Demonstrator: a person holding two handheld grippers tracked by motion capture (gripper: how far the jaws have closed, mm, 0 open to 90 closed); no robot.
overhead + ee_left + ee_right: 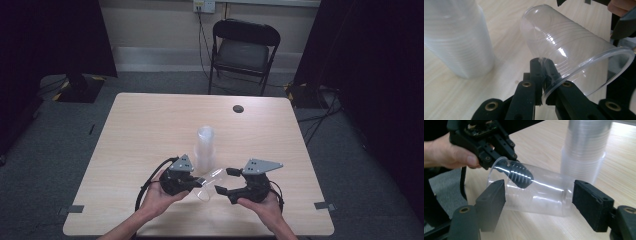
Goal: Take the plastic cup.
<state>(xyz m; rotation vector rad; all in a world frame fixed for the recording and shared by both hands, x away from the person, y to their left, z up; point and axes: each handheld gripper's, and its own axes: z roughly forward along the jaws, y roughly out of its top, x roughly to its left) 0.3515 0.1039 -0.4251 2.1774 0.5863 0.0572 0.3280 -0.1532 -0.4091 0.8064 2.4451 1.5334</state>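
Just in front of the cup stack (205,145), the left hand-held gripper (196,183) pinched the cup's (210,181) rim shut. The right hand-held gripper's (224,181) half-open jaws flanked the cup lengthwise without visibly pressing it, above the bench (150,125).

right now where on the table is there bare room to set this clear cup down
The far half of the table is bare from its left edge across to the small black disc. Both side strips flanking the hands are bare too. It is crowded at near centre: the cup stack, the left tool pinching the clear cup, and the right tool.
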